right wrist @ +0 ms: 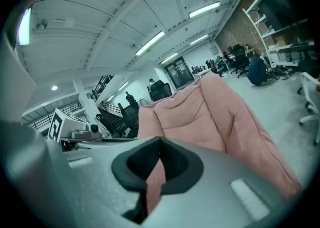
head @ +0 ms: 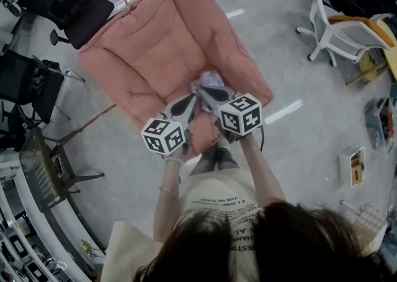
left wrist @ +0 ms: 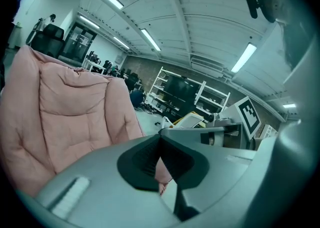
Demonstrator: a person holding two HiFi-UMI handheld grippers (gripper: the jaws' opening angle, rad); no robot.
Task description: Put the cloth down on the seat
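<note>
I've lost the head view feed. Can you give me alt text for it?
Seen from above, a person holds the left gripper and right gripper together, tips meeting on a small bunched pale cloth over the seat of a pink padded armchair. Grey floor surrounds it, with a black office chair upper left and a white chair upper right.

Open-plan office: swivel chairs (head: 74, 5), shelving racks (left wrist: 182, 94), ceiling strip lights (left wrist: 150, 39).

Upside-down print on the person's shirt (head: 224, 201) perhaps reads "IS A JOURNEY".
</note>
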